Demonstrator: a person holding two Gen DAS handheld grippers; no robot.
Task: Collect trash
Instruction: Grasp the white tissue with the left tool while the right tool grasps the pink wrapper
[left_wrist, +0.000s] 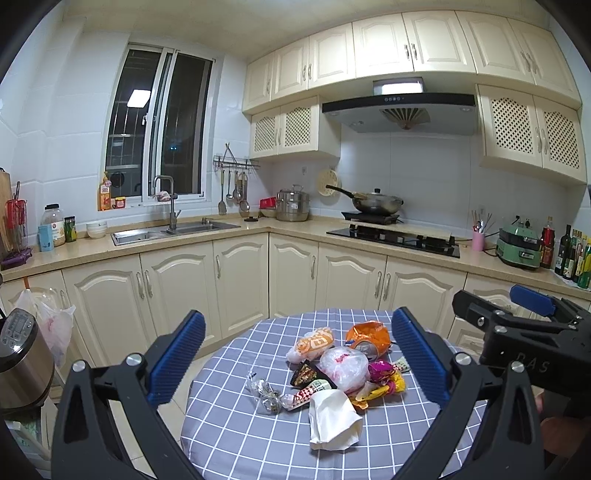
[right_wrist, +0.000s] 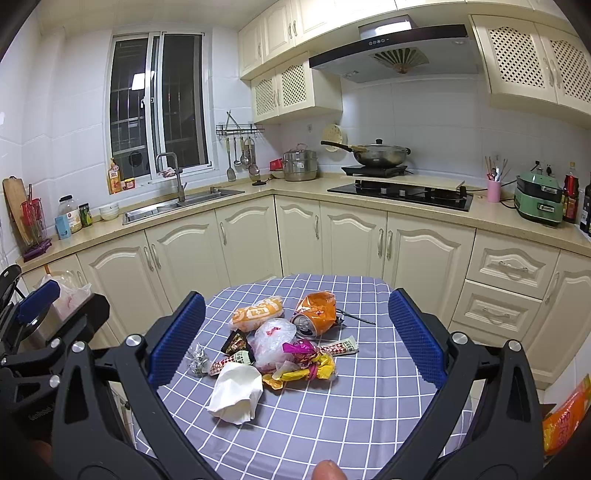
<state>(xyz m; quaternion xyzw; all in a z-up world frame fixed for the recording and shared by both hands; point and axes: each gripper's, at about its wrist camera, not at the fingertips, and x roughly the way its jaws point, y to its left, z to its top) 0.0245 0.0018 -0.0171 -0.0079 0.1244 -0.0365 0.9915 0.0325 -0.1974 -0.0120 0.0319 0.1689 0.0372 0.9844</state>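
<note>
I see the trash heaped mid-table: a crumpled white paper napkin (right_wrist: 236, 392) nearest me, a crushed orange drink can (right_wrist: 314, 314) on its side at the far edge, a clear plastic bag (right_wrist: 274, 341) between them, and yellow-and-magenta candy wrappers (right_wrist: 308, 363) touching the bag's right side.

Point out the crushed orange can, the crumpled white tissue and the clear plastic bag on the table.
crushed orange can (right_wrist: 316, 314): right wrist view, on its dented orange side.
crumpled white tissue (right_wrist: 236, 391): right wrist view, on its middle fold.
clear plastic bag (left_wrist: 343, 363): left wrist view, on its bulging top.
</note>
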